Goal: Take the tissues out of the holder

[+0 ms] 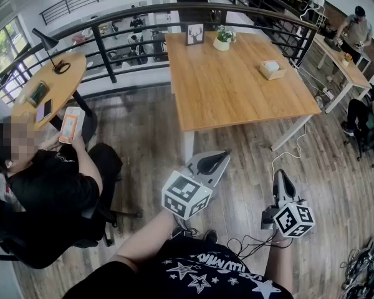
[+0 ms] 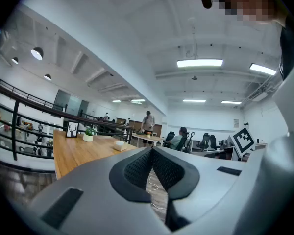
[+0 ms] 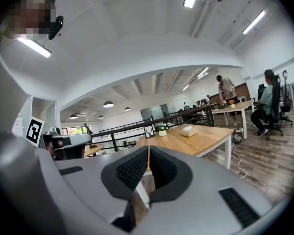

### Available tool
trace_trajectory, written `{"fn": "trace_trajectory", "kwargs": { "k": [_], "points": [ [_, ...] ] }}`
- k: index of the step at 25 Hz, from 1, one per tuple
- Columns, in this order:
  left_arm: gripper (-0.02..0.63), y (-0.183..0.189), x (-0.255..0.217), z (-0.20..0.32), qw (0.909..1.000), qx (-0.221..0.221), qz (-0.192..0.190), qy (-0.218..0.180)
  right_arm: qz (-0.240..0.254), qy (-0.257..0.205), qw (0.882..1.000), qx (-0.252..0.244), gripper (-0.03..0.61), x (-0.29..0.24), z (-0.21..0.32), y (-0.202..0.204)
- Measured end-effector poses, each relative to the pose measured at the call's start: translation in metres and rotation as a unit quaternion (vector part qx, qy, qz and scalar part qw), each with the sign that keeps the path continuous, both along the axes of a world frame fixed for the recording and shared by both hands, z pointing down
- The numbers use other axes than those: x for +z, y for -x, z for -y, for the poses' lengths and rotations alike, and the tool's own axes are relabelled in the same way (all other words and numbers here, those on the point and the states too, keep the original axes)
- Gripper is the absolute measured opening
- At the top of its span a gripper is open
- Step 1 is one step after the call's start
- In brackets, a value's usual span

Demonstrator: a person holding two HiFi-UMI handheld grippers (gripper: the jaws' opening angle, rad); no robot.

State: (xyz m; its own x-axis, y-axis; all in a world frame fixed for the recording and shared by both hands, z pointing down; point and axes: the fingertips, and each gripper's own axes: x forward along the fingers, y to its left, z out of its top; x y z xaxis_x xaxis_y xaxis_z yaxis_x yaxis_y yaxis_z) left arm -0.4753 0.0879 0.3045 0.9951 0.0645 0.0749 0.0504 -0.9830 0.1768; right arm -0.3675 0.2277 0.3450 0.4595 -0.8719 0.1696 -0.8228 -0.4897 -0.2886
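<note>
The tissue holder (image 1: 272,70), a small light wooden box with white tissues on top, sits near the right edge of a wooden table (image 1: 237,92). It also shows small and far off in the left gripper view, holder (image 2: 120,145), and in the right gripper view, holder (image 3: 188,130). Both grippers hang well short of the table, over the wood floor. My left gripper (image 1: 223,157) is shut with nothing between its jaws. My right gripper (image 1: 281,176) is shut and empty too, its pads meeting.
A potted plant (image 1: 223,38) and a picture frame (image 1: 195,35) stand at the table's far end. A black railing (image 1: 143,17) runs behind. A seated person (image 1: 43,185) with a phone is at my left. A white cable (image 1: 293,151) lies on the floor by the table leg.
</note>
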Motion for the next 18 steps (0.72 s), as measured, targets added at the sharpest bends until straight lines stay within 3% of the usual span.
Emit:
{"fn": "trace_trajectory", "kwargs": {
  "k": [18],
  "points": [
    [0.014,-0.033,0.015,-0.016,0.9997,-0.01,0.017,-0.017,0.004,-0.019,1.0,0.024,0.021,0.009,-0.031,-0.027]
  ]
}}
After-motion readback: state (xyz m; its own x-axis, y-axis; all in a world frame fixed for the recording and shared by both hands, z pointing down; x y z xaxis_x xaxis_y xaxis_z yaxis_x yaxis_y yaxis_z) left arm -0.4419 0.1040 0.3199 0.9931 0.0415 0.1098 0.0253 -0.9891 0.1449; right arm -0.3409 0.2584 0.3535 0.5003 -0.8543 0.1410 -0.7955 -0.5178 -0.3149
